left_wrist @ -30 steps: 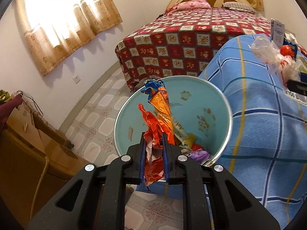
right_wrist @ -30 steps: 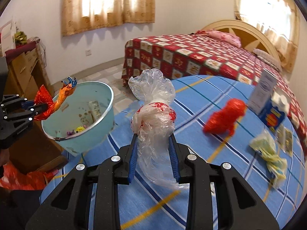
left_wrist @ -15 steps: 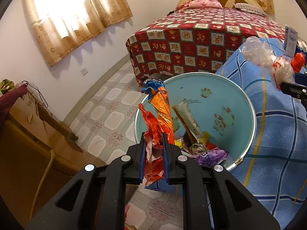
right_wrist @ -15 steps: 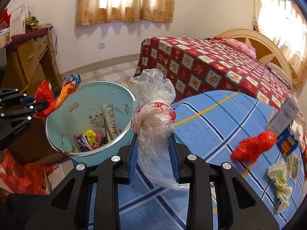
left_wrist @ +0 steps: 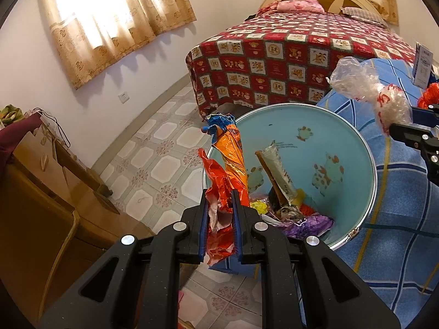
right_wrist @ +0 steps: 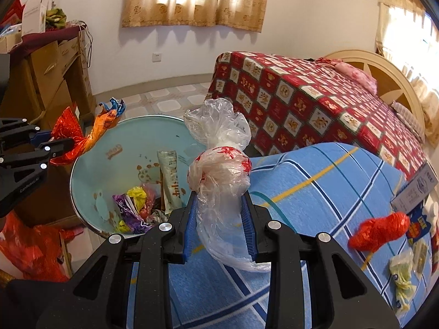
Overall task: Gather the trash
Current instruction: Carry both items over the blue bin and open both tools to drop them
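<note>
The left gripper (left_wrist: 220,213) is almost closed and pinches a crumpled orange wrapper (left_wrist: 229,164), which stands over the near rim of the bin (left_wrist: 367,153). The right gripper (right_wrist: 221,213) is partly closed on a clear plastic bag (right_wrist: 219,164), held beside the bin, above the edge of the blue blanket (right_wrist: 315,181). The bin stands against this edge and already holds several wrappers. More trash lies on the blanket at its far side: a red wrapper (right_wrist: 380,230) and a pale crumpled one (right_wrist: 402,271)
</note>
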### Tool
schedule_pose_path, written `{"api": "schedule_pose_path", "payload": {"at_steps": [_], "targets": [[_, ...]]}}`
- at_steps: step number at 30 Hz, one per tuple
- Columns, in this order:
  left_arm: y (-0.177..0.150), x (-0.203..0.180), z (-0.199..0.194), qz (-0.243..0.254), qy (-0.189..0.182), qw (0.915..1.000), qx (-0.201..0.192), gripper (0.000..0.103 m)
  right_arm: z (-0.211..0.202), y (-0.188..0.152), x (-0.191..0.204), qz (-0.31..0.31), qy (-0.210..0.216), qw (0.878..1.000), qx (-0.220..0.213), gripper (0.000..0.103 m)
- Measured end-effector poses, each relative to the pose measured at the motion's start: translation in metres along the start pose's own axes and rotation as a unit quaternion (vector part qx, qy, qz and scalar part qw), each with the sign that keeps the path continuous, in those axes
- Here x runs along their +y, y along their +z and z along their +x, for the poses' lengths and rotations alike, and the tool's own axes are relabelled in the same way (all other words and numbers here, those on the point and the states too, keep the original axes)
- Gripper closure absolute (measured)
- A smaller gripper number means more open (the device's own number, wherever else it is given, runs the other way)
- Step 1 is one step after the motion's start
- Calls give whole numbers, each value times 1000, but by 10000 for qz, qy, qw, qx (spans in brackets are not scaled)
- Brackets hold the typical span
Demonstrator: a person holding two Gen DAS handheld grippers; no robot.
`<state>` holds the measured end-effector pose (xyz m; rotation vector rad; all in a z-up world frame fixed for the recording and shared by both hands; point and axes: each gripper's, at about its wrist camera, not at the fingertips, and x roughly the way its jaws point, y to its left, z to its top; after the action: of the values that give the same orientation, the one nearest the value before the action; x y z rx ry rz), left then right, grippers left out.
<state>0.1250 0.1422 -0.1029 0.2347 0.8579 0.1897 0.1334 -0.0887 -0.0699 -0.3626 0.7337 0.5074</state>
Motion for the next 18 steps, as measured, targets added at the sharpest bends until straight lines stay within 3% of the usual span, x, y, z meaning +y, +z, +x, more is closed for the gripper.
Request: {"api": "schedule_pose_path", "payload": {"at_steps": [18], "targets": [[0,-5,-1,-4,-51,10000,-3,88,8,4,11,-171,70,9998,64,72]]}}
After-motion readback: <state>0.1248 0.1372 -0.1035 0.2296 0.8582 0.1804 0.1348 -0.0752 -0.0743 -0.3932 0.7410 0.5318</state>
